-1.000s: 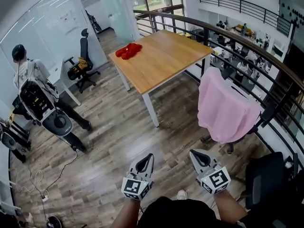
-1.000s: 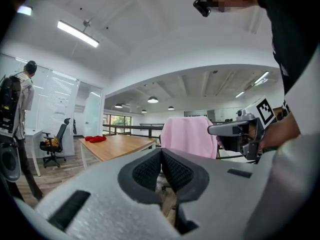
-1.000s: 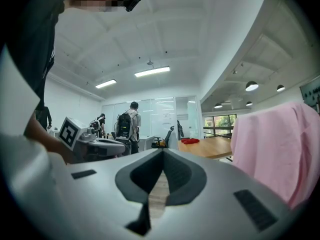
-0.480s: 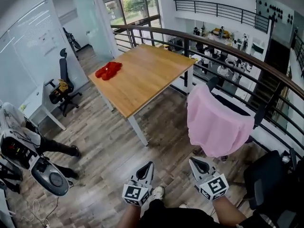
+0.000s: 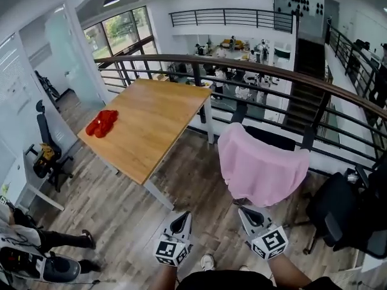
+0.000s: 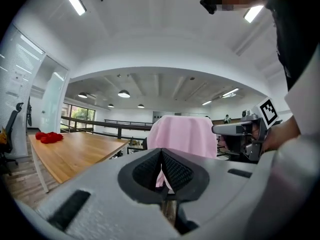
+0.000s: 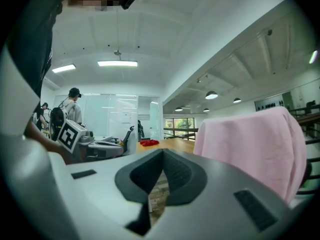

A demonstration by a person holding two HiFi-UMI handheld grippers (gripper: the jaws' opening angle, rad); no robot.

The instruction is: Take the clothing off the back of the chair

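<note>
A pink garment (image 5: 260, 167) hangs over the back of a dark office chair (image 5: 275, 139) near the railing. It also fills the middle of the left gripper view as the pink garment (image 6: 184, 136) and the right side of the right gripper view as the pink garment (image 7: 252, 145). My left gripper (image 5: 182, 219) and right gripper (image 5: 247, 215) are low in the head view, side by side, short of the chair. Both are shut with nothing between the jaws. The right one is nearer to the cloth's lower hem.
A wooden table (image 5: 142, 122) with a red cloth (image 5: 101, 122) stands to the left. A curved railing (image 5: 266, 74) runs behind the chair. A second black chair (image 5: 338, 213) is at the right. A person with equipment (image 5: 27, 252) is at the lower left.
The view has swung left to right, so the chair with the pink garment now sits straight ahead of both grippers and closer. The person at the left has slid toward the frame corner.
</note>
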